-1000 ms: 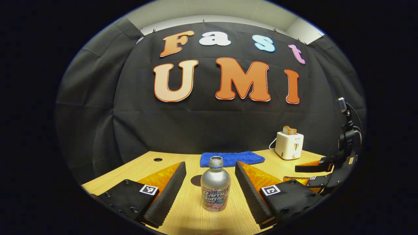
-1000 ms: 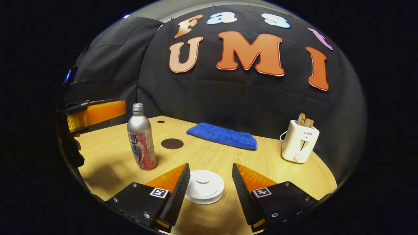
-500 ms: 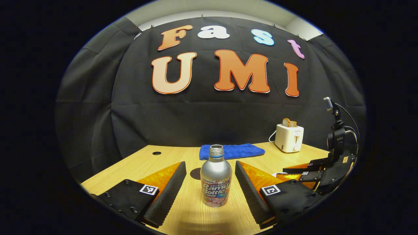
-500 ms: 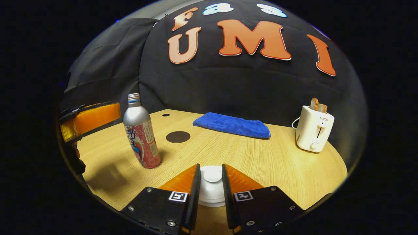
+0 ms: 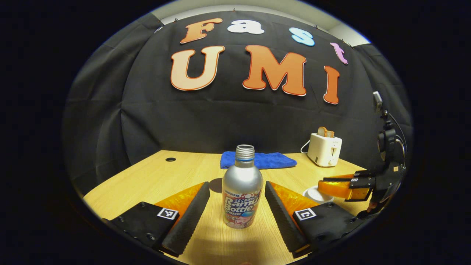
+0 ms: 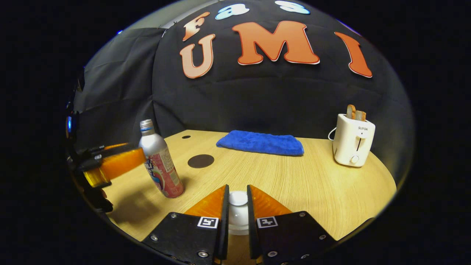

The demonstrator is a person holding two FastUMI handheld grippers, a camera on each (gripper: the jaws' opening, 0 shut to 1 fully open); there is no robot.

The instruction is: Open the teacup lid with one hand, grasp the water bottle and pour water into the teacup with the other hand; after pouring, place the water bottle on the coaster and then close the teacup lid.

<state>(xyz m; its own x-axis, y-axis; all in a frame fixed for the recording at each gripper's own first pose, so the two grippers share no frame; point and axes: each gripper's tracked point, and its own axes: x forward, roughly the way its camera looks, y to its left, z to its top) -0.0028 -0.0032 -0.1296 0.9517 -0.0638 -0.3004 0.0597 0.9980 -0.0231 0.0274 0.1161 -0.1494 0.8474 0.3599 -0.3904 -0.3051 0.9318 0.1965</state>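
A folded blue towel (image 6: 260, 143) lies at the rear of the wooden table (image 6: 323, 195). A white toaster (image 6: 353, 140) holding bread slices (image 6: 355, 112) stands upright, to its right.

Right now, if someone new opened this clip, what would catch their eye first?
Probably the silver bottle, upright on the table between the open fingers of the left tool. Next, the right tool, closed around the knob of the white lid near the table's front edge. Behind sit a blue towel, a dark round coaster and a white toaster on the right.
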